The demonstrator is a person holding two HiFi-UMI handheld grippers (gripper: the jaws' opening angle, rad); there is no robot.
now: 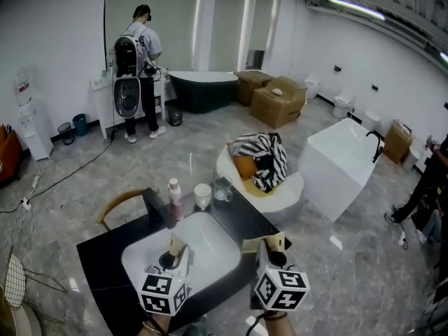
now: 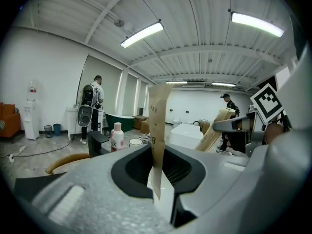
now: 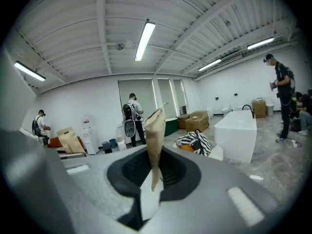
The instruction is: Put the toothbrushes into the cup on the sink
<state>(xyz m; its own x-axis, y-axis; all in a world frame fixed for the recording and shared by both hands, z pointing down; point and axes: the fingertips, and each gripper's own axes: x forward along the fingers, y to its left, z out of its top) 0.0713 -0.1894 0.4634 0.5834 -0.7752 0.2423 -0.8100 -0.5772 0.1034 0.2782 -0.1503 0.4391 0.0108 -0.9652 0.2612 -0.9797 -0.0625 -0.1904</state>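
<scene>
**Both toothbrushes clamped near the sink; neither in the cup yet**

The left toothbrush [image 2: 158, 126], in a tan paper sleeve, stands upright in the left gripper [image 2: 157, 182], whose jaws are pinched together on the sleeve's lower end. The right toothbrush [image 3: 155, 135], in the same kind of sleeve, is clamped the same way by the right gripper [image 3: 152, 179]. The left one hangs over the near side of the sink [image 1: 210, 250]; the right one is just off the sink's right side. The white cup [image 1: 202, 195] stands behind the sink, between a pink-labelled bottle [image 1: 174, 199] and a clear glass [image 1: 223, 188].

Risks, as I judge them:
- Each hold is low on thin paper, so a sleeve may swivel or slip.
- A tilted sleeve may catch the cup's rim and tip it.
- I could mistake the glass for the cup.

Writing: the left sleeve bears dark print with one letter like "B"; the rest is unreadable. The bottle label is illegible.
</scene>
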